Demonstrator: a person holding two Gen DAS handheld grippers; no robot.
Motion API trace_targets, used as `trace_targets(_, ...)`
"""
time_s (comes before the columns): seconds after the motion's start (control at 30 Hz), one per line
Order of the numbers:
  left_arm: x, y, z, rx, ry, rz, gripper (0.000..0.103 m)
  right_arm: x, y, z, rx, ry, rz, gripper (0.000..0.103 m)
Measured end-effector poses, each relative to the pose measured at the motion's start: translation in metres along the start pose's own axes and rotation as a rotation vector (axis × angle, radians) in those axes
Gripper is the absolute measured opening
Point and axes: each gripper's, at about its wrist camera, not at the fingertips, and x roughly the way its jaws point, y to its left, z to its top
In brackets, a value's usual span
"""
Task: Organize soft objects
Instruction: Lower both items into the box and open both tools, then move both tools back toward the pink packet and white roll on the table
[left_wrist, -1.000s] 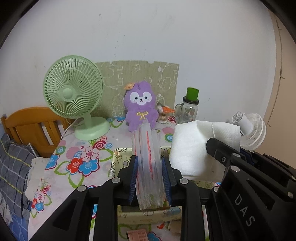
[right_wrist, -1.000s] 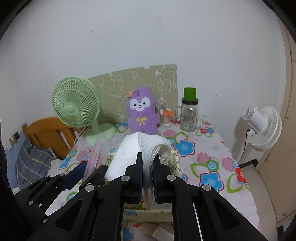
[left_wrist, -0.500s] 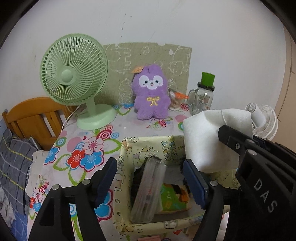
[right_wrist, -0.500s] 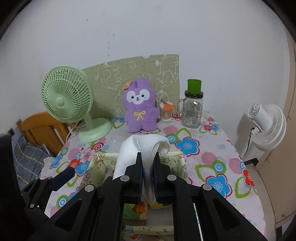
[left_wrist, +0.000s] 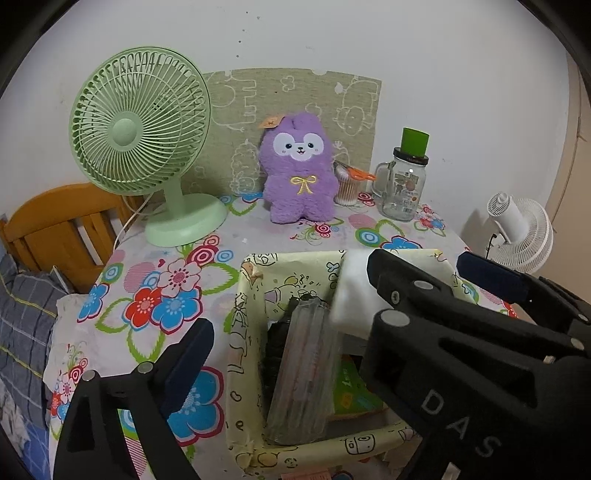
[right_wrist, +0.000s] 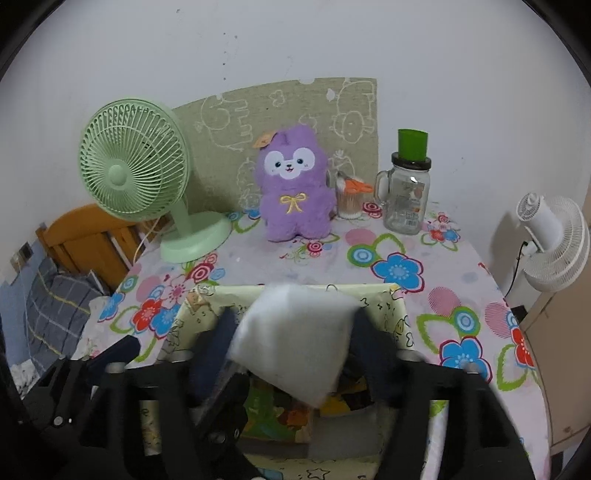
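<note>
White cloth (right_wrist: 291, 343) is a soft folded wad, right over the yellow box (right_wrist: 400, 317), at the box's back right part. It sits btw the two fingers of the right gripper (right_wrist: 295, 338). Those fingers are spread wide, one on each side of the cloth. The cloth looks fuzzy there, so can't tell if a finger touches it. From the left wrist view the cloth (left_wrist: 351, 295) pokes out past the black right gripper arm, above the box rim (left_wrist: 251, 332).

Left gripper (left_wrist: 338, 321) is spread wide too, w/ nothing in it, one finger on each side of the box. A clear plastic pack (left_wrist: 299, 369) w/ red lines lies inside the box, along its left wall, on top of dark stuff.

The box stands near the front edge of the table (left_wrist: 166, 266), which has a flower cover. At the back edge sits a purple plush toy (left_wrist: 295, 170). A green fan (left_wrist: 136, 122) is at the back left corner. A glass jar (left_wrist: 404, 184) w/ green lid is near the back right corner.
</note>
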Motion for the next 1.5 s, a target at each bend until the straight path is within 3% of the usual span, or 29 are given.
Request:
trace_targets(0.3,-0.016,-0.007,0.003,-0.002,-0.031,-0.005,0.097,-0.011,-0.003,-0.001,-0.012,0.007,-0.003,0.082)
trace_targets(0.73,-0.075,-0.023,0.003,-0.002,-0.112,0.001,0.101,-0.081,-0.007,-0.003,-0.015,-0.085,-0.020,0.099)
trace_targets(1.5,-0.169,-0.048,-0.030,0.025,-0.231,0.021,0.103,-0.189,-0.007,-0.033,-0.043,-0.204,-0.042,0.101)
